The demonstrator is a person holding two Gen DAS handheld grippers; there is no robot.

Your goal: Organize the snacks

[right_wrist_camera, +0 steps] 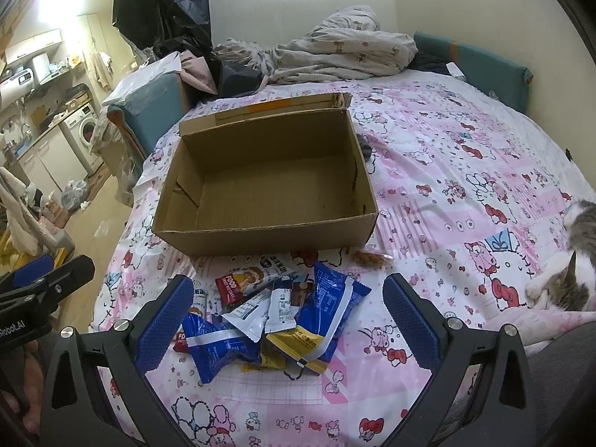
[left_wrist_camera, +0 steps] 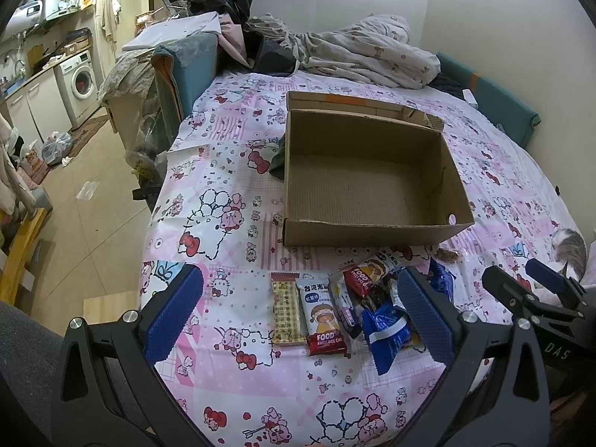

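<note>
— Snacks (right_wrist_camera: 275, 320) lie heaped on the bedsheet (right_wrist_camera: 447, 171), just near of the box (right_wrist_camera: 268, 234), which sits empty. What do we take first?

— We pick from the top of the heap, we think: a blue packet (right_wrist_camera: 327, 309) on the right side, pinched across its middle so the foil does not slip. Then we lift it over the near wall and lay it flat at the far end.

— And our claws?

— Right gripper (right_wrist_camera: 287, 316) hangs above the heap, spread wide, holding nothing. Left gripper (left_wrist_camera: 298, 316) is spread wide too, empty, over the yellow bar (left_wrist_camera: 285, 309) and red-white packet (left_wrist_camera: 324, 320) at the left.

— We mind the cat (right_wrist_camera: 566, 279) at the far right.
</note>
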